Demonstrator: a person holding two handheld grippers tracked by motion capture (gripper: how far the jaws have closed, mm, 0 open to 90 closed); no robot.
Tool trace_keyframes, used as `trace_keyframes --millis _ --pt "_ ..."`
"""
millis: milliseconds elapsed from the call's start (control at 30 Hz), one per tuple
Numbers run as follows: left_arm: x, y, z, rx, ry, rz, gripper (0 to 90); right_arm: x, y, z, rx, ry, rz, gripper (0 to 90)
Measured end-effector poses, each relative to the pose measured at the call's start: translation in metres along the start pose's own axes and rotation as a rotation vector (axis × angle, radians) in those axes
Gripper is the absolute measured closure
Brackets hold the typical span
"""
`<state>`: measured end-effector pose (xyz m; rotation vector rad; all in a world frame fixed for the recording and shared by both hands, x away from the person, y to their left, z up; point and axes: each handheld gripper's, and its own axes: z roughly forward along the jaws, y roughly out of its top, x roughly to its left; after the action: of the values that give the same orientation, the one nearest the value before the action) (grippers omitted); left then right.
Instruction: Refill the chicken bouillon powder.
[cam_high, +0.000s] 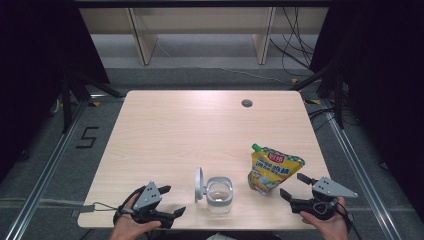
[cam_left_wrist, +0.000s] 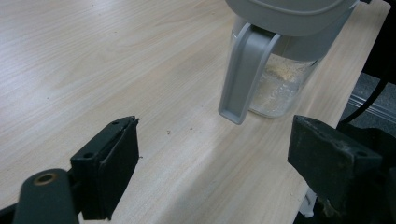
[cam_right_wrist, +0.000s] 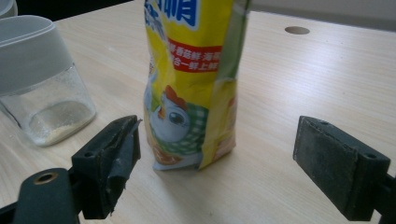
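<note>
Nothing is standing between the left tongs (cam_high: 171, 200) and the clear jar (cam_high: 219, 194) sitting near the desk's (cam_high: 190, 130) front edge, nor between the right tongs (cam_high: 292, 186) and the yellow pouch (cam_high: 272, 170) standing upright just right of the jar; both pairs are gaping wide apart and gripping nothing. The jar, its grey flip lid (cam_high: 199, 184) standing open, is holding a thin layer of pale granules (cam_right_wrist: 53, 119). The pouch is showing a cartoon chicken (cam_right_wrist: 175, 119) and blue and red printed characters too small to read.
</note>
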<state>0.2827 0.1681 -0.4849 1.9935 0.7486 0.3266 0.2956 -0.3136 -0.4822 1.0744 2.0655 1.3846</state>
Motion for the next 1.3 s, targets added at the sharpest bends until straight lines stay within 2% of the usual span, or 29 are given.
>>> trace_keyframes --millis 67,133,167,200,233,267,333,367,433,467,500,533,567,600,667,700,733,767,800,833,867,933,967,1000,1033,1067,1200,1233,1300 --pt "0.0 0.001 0.0 0.002 0.006 0.002 15.9 -0.001 0.001 0.002 -0.008 0.008 -0.017 15.9" --pt "0.001 0.001 0.0 0.006 -0.003 0.037 15.9 0.002 0.0 0.005 0.005 0.011 -0.013 15.9" --pt "0.002 0.001 -0.001 0.013 -0.003 0.041 16.0 0.001 0.001 0.007 -0.004 0.018 -0.048 15.9" --pt "0.001 0.001 0.0 0.012 -0.005 0.037 16.0 0.005 0.001 0.007 0.014 0.027 -0.005 15.9" --pt "0.001 0.0 0.0 0.011 -0.003 0.038 16.0 0.002 0.001 0.009 -0.008 0.03 -0.035 15.9" --pt "-0.001 -0.001 0.0 0.01 -0.001 0.017 16.0 0.002 0.002 0.01 -0.006 0.023 -0.032 15.9" --pt "-0.001 -0.002 0.0 0.003 -0.001 0.009 15.9 0.001 0.003 0.015 -0.02 0.024 -0.035 15.9" --pt "-0.001 -0.002 0.0 0.009 0.001 0.01 16.0 0.001 0.003 0.015 -0.004 0.03 -0.023 15.9" --pt "-0.001 -0.002 0.0 0.01 0.002 0.01 16.0 0.0 0.003 0.017 -0.019 0.028 -0.038 15.9" --pt "0.001 -0.002 0.0 0.0 0.004 0.043 16.0 0.001 0.004 0.019 -0.024 0.034 -0.017 15.9" --pt "0.002 -0.002 -0.001 0.013 0.01 0.06 16.0 -0.001 0.005 0.022 -0.023 0.033 -0.053 16.0" --pt "0.002 -0.002 -0.001 0.014 0.012 0.061 16.0 -0.002 0.005 0.023 -0.029 0.037 -0.057 16.0" --pt "0.001 -0.002 0.0 0.015 0.006 0.046 16.0 0.002 0.004 0.022 -0.019 0.047 0.002 16.0" --pt "-0.001 -0.003 0.0 0.015 0.007 0.017 16.0 0.0 0.005 0.024 -0.024 0.047 -0.029 16.1" --pt "0.0 -0.003 0.001 0.021 0.007 0.023 16.0 0.001 0.005 0.025 -0.026 0.049 -0.018 16.1" --pt "-0.001 -0.003 0.001 0.016 0.008 0.019 16.0 -0.001 0.006 0.027 -0.042 0.054 -0.037 16.2" --pt "0.0 -0.004 0.002 0.016 0.008 0.018 16.0 0.0 0.006 0.029 -0.04 0.048 -0.022 16.3" --pt "0.0 -0.004 0.002 0.013 0.009 0.023 16.0 -0.001 0.006 0.031 -0.044 0.054 -0.042 16.5" --pt "0.003 -0.003 0.0 0.039 0.017 0.076 16.0 0.001 0.006 0.031 -0.039 0.059 -0.017 16.7" --pt "0.003 -0.003 0.001 0.032 0.014 0.065 16.0 -0.001 0.007 0.033 -0.043 0.054 -0.044 16.9" --pt "0.0 -0.004 0.002 0.027 0.01 0.027 15.9 -0.001 0.007 0.034 -0.049 0.057 -0.045 17.3" --pt "0.0 -0.004 0.002 0.03 0.012 0.028 16.0 0.001 0.008 0.036 -0.052 0.07 -0.03 18.3" --pt "0.0 -0.004 0.002 0.027 0.013 0.028 16.0 0.0 0.008 0.037 -0.041 0.063 -0.037 18.3" --pt "0.0 -0.004 0.001 0.037 0.02 0.03 16.0 -0.001 0.008 0.039 -0.061 0.06 -0.056 18.4" --pt "0.0 -0.004 0.001 0.037 0.02 0.03 16.0 0.0 0.009 0.04 -0.048 0.076 -0.034 18.6" --pt "0.0 -0.004 0.002 0.029 0.016 0.036 16.0 -0.002 0.009 0.043 -0.073 0.069 -0.072 18.7" --pt "0.0 -0.004 0.003 0.024 0.008 0.026 16.0 -0.002 0.009 0.047 -0.078 0.084 -0.052 19.4" --pt "-0.001 -0.005 0.004 0.023 0.006 0.027 16.0 -0.003 0.01 0.049 -0.068 0.08 -0.078 19.5" --pt "-0.001 -0.004 0.004 0.025 0.007 0.025 16.0 -0.002 0.01 0.051 -0.07 0.088 -0.078 19.6"
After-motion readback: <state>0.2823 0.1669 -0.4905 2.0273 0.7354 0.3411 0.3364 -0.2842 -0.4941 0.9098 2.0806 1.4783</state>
